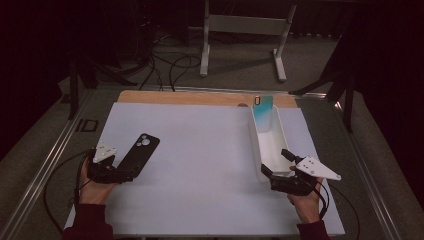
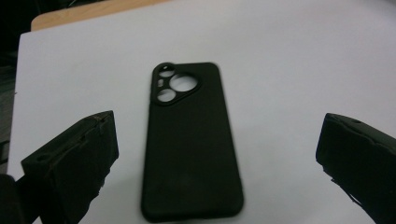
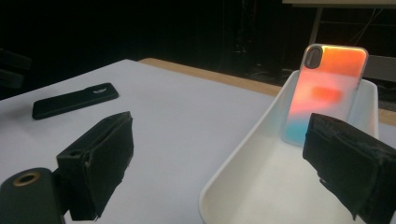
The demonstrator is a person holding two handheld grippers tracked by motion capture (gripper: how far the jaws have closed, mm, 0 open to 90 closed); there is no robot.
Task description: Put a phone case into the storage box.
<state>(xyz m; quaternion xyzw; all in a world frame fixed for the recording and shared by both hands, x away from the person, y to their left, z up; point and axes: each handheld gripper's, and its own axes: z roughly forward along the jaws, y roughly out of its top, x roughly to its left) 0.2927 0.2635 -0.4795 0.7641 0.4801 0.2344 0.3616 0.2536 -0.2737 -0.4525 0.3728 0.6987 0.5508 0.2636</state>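
Black phone case flat on bench, left side, not yet picked. Left claw open around it. Right claw open at tray's near end; colourful case already inside.

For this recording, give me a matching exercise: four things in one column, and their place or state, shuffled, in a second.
Things:
1. black phone case
2. iridescent phone case
3. white tray
4. left gripper

Place or state:
A. stands on the right part of the white sheet, long and narrow
B. jaws spread wide, one on either side of a case
C. leans upright against the tray's far end
D. lies flat on the white sheet, camera cutouts at its far end

Pairs: 1-D, 2-C, 3-A, 4-B
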